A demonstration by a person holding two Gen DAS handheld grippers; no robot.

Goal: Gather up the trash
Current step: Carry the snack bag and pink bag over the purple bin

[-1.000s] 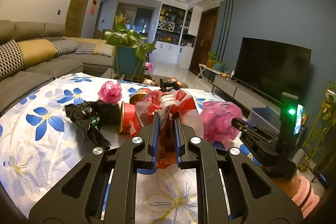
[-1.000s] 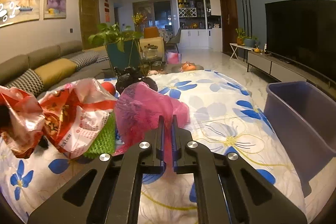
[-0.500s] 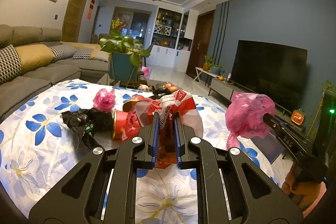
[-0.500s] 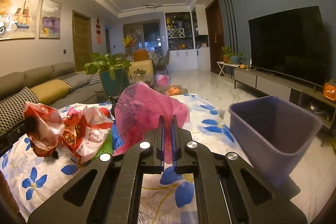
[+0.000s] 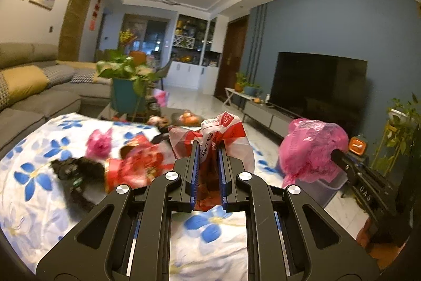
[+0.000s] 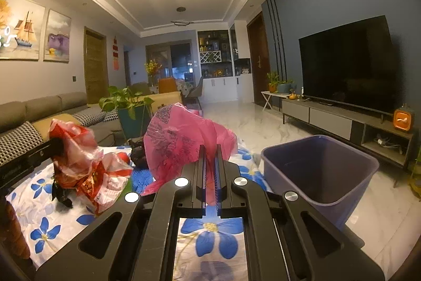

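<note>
My left gripper point(image 5: 208, 149) is shut on a red-and-white plastic bag point(image 5: 231, 131) and holds it above the flowered tablecloth point(image 5: 34, 202). My right gripper point(image 6: 209, 149) is shut on a pink plastic bag point(image 6: 179, 138) and holds it up, left of the open purple bin point(image 6: 321, 167). The pink bag point(image 5: 313, 149) and right gripper point(image 5: 334, 153) show at the right of the left wrist view, over the bin point(image 5: 323, 186). The red-and-white bag point(image 6: 79, 149) in the left gripper point(image 6: 56, 144) shows at the left of the right wrist view.
On the table lie a small pink bag point(image 5: 98, 145), black bag point(image 5: 73, 170) and red wrapper point(image 5: 131, 167). A grey sofa point(image 5: 31, 96), potted plant point(image 5: 126, 80), TV point(image 6: 347, 65) and TV cabinet point(image 6: 350, 123) surround the table.
Both grippers rose with their bags. The right gripper carried the pink bag right, toward the purple bin, which now sits closer and fuller in its view.
</note>
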